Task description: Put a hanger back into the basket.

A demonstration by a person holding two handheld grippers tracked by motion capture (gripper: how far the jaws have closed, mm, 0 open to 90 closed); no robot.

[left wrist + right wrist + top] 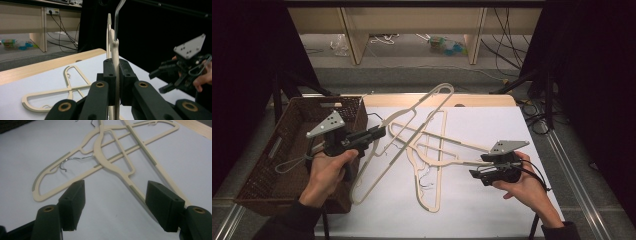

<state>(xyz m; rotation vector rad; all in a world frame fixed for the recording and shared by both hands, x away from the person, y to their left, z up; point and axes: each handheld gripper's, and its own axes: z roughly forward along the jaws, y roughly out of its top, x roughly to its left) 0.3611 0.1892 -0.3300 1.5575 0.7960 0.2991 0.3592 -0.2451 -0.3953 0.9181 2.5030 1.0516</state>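
Left tongs (pixel 379 132) gripping hanger (pixel 412 117), basket (pixel 257 175) beside

Crossed hangers (pixel 432 150) block centre; basket (pixel 267 170) walls left

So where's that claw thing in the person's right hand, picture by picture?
High view: the right gripper sits right of centre, low over the table, jaws open and pointing left.
Left gripper view: it is at the far right edge, grey plate on top, jaws open.
Right gripper view: its own two black jaws rise from the bottom corners, standing apart.
Shared landmark: the white sheet beneath it.
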